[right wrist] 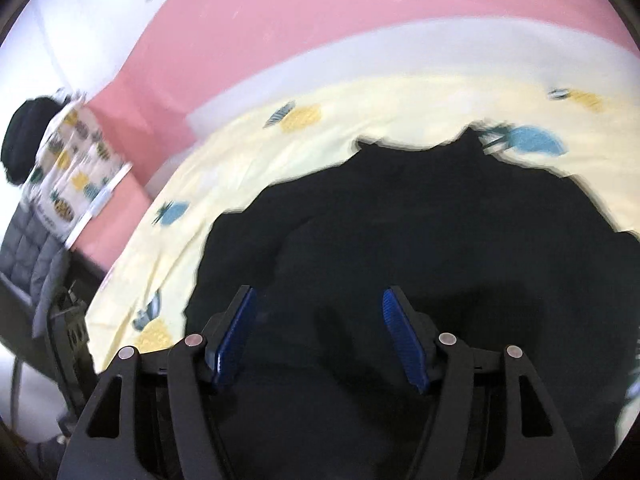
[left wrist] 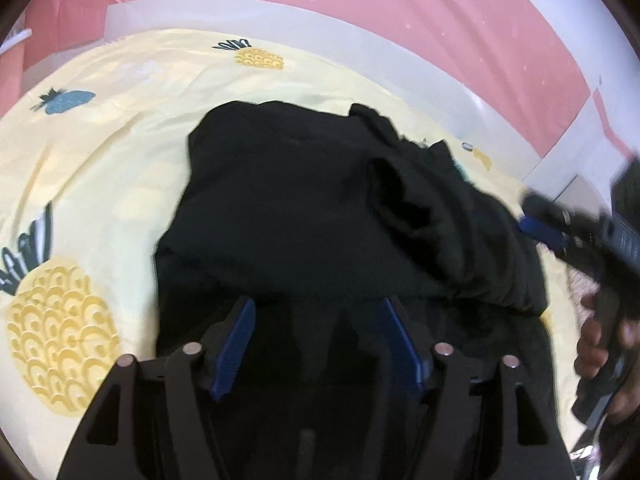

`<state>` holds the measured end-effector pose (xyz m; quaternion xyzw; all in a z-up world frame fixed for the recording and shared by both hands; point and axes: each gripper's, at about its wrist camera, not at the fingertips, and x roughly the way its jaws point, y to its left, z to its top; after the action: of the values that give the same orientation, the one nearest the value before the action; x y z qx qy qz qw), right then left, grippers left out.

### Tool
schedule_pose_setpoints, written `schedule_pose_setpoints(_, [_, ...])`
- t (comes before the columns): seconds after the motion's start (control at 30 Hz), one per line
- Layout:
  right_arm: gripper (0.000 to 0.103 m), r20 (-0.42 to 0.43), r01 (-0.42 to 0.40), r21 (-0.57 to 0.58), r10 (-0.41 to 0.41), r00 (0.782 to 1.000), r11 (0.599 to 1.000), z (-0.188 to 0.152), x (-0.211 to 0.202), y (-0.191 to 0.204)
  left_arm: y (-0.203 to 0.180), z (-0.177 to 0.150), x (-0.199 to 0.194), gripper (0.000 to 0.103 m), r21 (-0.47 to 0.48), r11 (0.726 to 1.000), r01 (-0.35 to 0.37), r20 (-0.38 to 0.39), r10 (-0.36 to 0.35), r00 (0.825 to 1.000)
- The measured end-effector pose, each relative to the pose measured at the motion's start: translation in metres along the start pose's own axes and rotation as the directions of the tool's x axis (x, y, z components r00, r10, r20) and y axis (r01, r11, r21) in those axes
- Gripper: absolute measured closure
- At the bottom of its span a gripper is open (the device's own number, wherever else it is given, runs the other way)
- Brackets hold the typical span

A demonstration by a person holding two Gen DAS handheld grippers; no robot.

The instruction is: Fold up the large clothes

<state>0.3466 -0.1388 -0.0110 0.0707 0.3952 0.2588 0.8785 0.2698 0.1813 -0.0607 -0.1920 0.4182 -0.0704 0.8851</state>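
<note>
A large black garment [left wrist: 304,208] lies bunched on a pale yellow pineapple-print bed sheet [left wrist: 100,160]; its right side is heaped in folds. My left gripper [left wrist: 318,304] is open and empty, just above the garment's near edge. My right gripper [left wrist: 536,220] shows at the right of the left wrist view, held in a hand, by the garment's right side. In the right wrist view the garment [right wrist: 440,232] fills the middle, and my right gripper [right wrist: 318,300] is open over it, holding nothing. That view is motion-blurred.
A pink wall [left wrist: 360,4] and a white bed frame [left wrist: 280,20] run behind the sheet [right wrist: 248,152]. At the left of the right wrist view are a pineapple-print pillow [right wrist: 72,160], a grey quilted item [right wrist: 28,256] and the bed's edge.
</note>
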Motion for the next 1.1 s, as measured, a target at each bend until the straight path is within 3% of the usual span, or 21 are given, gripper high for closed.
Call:
schedule_pose_setpoints(0.13, [0.037, 0.049, 0.136, 0.072, -0.139, 0.989, 0.988, -0.007, -0.037, -0.057, -0.021, 0.028, 0.020, 0.022, -0.029, 0.995, 0.099, -0.026, -0.100, 0.995])
schedule_pose_setpoints(0.27, [0.037, 0.044, 0.238, 0.192, -0.251, 0.967, 0.952, -0.020, -0.059, -0.117, -0.042, 0.051, 0.068, 0.022, -0.065, 0.992, 0.112, -0.109, -0.118, 0.987])
schedule_pose_setpoints(0.33, [0.047, 0.032, 0.271, 0.244, -0.288, 0.957, 0.931, -0.029, -0.066, -0.143, -0.047, 0.056, 0.088, 0.025, -0.083, 0.990, 0.110, -0.144, -0.121, 0.982])
schedule_pose_setpoints(0.37, [0.060, 0.022, 0.286, 0.262, -0.302, 0.953, 0.922, -0.031, -0.068, -0.153, -0.050, 0.058, 0.095, 0.031, -0.086, 0.991, 0.106, -0.149, -0.118, 0.982])
schedule_pose_setpoints(0.4, [0.066, 0.013, 0.297, 0.271, -0.312, 0.950, 0.916, -0.033, -0.067, -0.159, -0.052, 0.060, 0.101, 0.053, -0.089, 0.990, 0.106, -0.154, -0.119, 0.981])
schedule_pose_setpoints(0.43, [0.070, 0.004, 0.302, 0.276, -0.315, 0.949, 0.912, -0.035, -0.065, -0.165, -0.054, 0.061, 0.104, 0.081, -0.092, 0.990, 0.108, -0.160, -0.122, 0.980])
schedule_pose_setpoints(0.47, [0.078, -0.004, 0.300, 0.279, -0.312, 0.950, 0.912, -0.037, -0.061, -0.168, -0.056, 0.064, 0.103, 0.082, -0.088, 0.992, 0.087, -0.150, -0.099, 0.984])
schedule_pose_setpoints(0.53, [0.080, -0.016, 0.294, 0.274, -0.301, 0.953, 0.916, -0.038, -0.054, -0.173, -0.060, 0.066, 0.087, 0.092, -0.051, 0.996, 0.069, -0.082, -0.073, 0.994])
schedule_pose_setpoints(0.67, [0.080, -0.039, 0.282, 0.226, -0.280, 0.959, 0.933, -0.043, -0.030, -0.172, -0.065, 0.063, 0.062, 0.094, 0.044, 0.999, -0.022, 0.031, 0.021, 0.999])
schedule_pose_setpoints(0.87, [0.080, -0.089, 0.303, 0.137, -0.293, 0.952, 0.943, -0.050, 0.003, -0.165, -0.056, 0.047, 0.081, 0.094, 0.126, 0.986, -0.110, 0.009, 0.109, 0.994])
schedule_pose_setpoints(0.97, [0.080, -0.093, 0.295, 0.145, -0.284, 0.954, 0.945, -0.047, -0.008, -0.168, -0.057, 0.048, 0.074, 0.092, 0.126, 0.984, -0.125, 0.015, 0.124, 0.992])
schedule_pose_setpoints(1.1, [0.080, 0.009, 0.292, 0.168, -0.298, 0.955, 0.942, -0.037, -0.043, -0.171, -0.054, 0.057, 0.040, 0.089, 0.092, 0.980, -0.177, 0.105, 0.167, 0.980])
